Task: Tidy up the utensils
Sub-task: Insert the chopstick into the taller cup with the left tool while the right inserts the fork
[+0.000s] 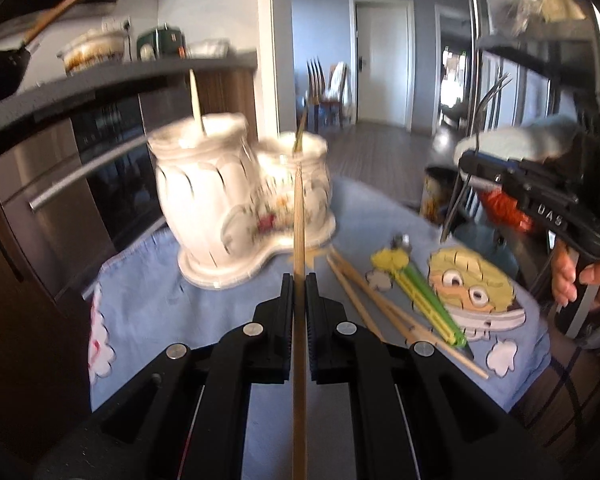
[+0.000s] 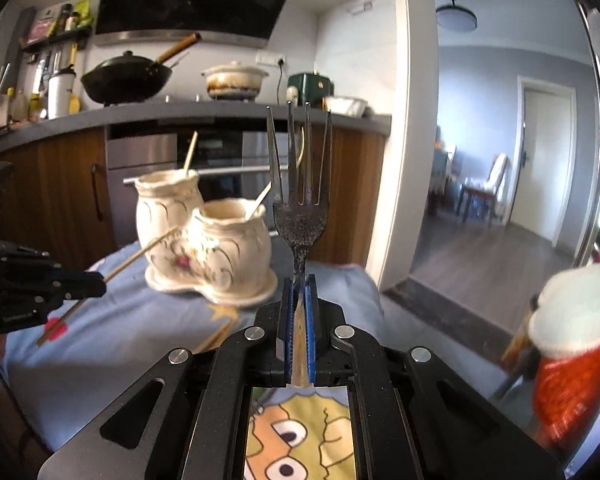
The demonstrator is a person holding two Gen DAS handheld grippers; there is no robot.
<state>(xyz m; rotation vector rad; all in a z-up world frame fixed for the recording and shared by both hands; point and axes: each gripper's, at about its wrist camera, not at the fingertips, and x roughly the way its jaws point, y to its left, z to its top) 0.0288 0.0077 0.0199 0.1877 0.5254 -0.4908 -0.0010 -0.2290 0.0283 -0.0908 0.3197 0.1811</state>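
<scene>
**Chopstick and fork lifted toward the holder**

Kitchen counter and oven sit behind the blue-clothed tabletop (image 1: 148, 320). Left view: my left tongs (image 1: 299, 280) clench a smooth wooden chopstick (image 1: 299, 216); I'd tip it into the glossy, fluted ceramic holder (image 1: 204, 200), just beyond.

Right view: my right tongs (image 2: 300, 284) clench a speckled metal fork (image 2: 300, 216), tines up, near the holder's right cup.

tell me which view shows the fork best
The right wrist view: the fork stands upright, centred and sharp, its handle clamped in the right gripper. The left wrist view catches only its thin curved tines at the right edge, above that gripper.
</scene>
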